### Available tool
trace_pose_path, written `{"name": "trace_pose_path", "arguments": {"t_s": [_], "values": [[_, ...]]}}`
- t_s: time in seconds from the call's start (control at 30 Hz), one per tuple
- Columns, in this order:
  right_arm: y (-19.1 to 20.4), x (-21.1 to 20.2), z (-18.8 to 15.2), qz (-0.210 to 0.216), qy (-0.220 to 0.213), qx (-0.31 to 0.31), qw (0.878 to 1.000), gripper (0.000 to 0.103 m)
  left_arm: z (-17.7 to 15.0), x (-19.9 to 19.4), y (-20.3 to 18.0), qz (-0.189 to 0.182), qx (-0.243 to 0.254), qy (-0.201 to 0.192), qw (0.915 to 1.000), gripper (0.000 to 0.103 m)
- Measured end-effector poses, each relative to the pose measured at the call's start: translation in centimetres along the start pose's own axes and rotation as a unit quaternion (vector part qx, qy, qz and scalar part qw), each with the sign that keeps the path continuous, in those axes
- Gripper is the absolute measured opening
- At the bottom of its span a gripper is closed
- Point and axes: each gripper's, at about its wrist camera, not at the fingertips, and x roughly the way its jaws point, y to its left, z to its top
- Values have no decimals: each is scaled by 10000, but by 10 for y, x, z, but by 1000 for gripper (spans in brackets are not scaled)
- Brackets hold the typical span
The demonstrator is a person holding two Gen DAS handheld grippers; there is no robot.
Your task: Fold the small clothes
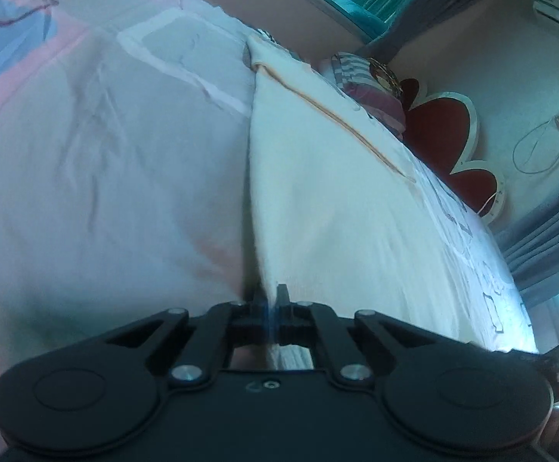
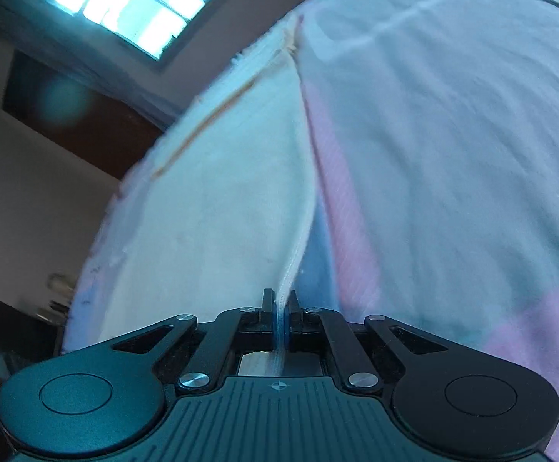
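Both claws clamped on the edge of a white garment lying on a bed

In the left wrist view the left claw (image 1: 269,300) is pinched together on the near edge of the white garment (image 1: 317,192), which stretches away from it over the pink, blue and white bedsheet (image 1: 106,146), with a thin tan seam line (image 1: 356,134) running along its far part; a striped pillow (image 1: 367,88) and a red flower-shaped headboard (image 1: 444,131) sit at the far side. In the right wrist view the right claw (image 2: 280,306) is likewise closed on a ribbed white edge of the garment (image 2: 217,208), the cloth passing between its fingers, with the bedsheet (image 2: 452,154) just beside it and a bright window (image 2: 133,4) above
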Motion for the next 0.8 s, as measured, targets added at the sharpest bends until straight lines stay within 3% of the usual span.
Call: {"name": "trace_pose_path", "arguments": {"t_s": [0.2, 0.43, 0.67, 0.8], "values": [[37, -22, 33, 426, -617, -161, 9971, 2, 29, -20, -14, -361, -208, -502, 9979, 2], [88, -19, 122, 659, -1142, -419, 9904, 2, 119, 1, -44, -300, -418, -998, 9937, 2], [81, 53, 220, 568, -1191, -97, 9912, 2, 209, 80, -56, -156, -396, -1072, 9933, 2], [59, 102, 261, 491, -1005, 4, 9937, 2, 233, 117, -44, -79, -510, -869, 9949, 2]]}}
